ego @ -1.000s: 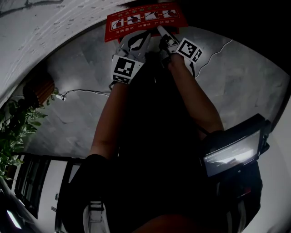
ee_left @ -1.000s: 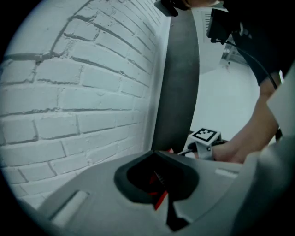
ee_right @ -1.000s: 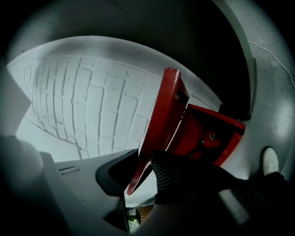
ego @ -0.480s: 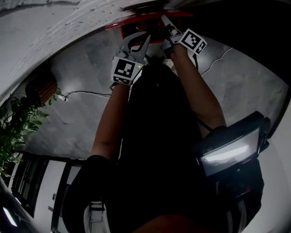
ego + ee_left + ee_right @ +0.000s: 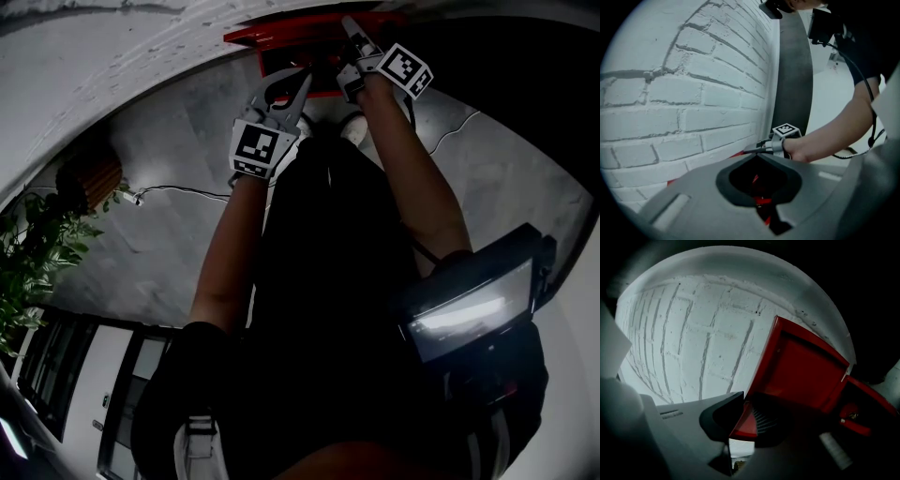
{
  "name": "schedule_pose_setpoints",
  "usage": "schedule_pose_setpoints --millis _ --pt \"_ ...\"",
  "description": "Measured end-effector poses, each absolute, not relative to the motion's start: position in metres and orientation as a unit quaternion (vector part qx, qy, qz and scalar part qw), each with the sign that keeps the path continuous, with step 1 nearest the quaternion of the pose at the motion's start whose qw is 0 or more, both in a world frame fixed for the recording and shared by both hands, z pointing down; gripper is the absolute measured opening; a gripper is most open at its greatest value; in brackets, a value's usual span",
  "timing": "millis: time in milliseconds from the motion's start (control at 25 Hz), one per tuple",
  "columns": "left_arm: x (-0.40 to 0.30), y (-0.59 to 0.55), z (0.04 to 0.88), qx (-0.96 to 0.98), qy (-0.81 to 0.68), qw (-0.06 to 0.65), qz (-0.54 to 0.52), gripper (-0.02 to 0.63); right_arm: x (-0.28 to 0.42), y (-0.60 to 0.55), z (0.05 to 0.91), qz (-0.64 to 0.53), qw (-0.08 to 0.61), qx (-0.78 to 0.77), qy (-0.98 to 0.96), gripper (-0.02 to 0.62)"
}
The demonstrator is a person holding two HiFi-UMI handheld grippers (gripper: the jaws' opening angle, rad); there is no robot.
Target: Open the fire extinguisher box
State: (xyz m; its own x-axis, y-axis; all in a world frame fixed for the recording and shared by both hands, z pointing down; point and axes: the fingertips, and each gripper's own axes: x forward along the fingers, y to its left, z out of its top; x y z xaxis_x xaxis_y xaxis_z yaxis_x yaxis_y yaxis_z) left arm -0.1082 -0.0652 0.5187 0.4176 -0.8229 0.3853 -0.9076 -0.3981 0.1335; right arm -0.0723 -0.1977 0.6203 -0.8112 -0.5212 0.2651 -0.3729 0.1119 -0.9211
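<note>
Right tongs (image 5: 750,411): jaws have just been closing and now stand narrow, pinching a corner of the red lid (image 5: 801,366), which is tilted up with its inner face showing. Left tongs (image 5: 757,155): pressed together, tips meeting, nothing held, just short of the box. Left forearm (image 5: 230,234) and right forearm (image 5: 412,169) are both stretched forward, the right reaching further. Count: two tongs, one lid, one fire extinguisher box (image 5: 281,37) on the floor against the white brick wall (image 5: 693,343).

The white-painted brick wall (image 5: 693,348) blocks you just behind the raised red metal lid (image 5: 801,366); only its near side is free.
</note>
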Motion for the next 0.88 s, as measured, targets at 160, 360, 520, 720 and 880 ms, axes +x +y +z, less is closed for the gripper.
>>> schedule_pose_setpoints --millis 160,360,520,720,880 --pt "-0.114 -0.066 0.514 0.823 -0.529 0.161 0.129 0.003 -0.076 -0.206 0.622 -0.592 0.056 -0.303 0.744 0.060" --pt "-0.121 -0.066 0.515 0.819 -0.535 0.164 0.128 0.003 -0.082 -0.213 0.627 -0.590 0.044 -0.301 0.748 0.061" --pt "-0.120 -0.064 0.508 0.819 -0.535 0.162 0.126 0.003 -0.075 -0.214 0.623 -0.589 0.041 -0.287 0.754 0.140" --pt "-0.113 -0.058 0.479 0.826 -0.529 0.151 0.120 0.003 -0.062 -0.192 0.578 -0.525 0.001 -0.256 0.811 0.065" --pt "-0.106 -0.036 0.447 0.832 -0.525 0.149 0.101 0.003 -0.057 -0.147 0.504 -0.416 -0.036 -0.203 0.886 0.011"
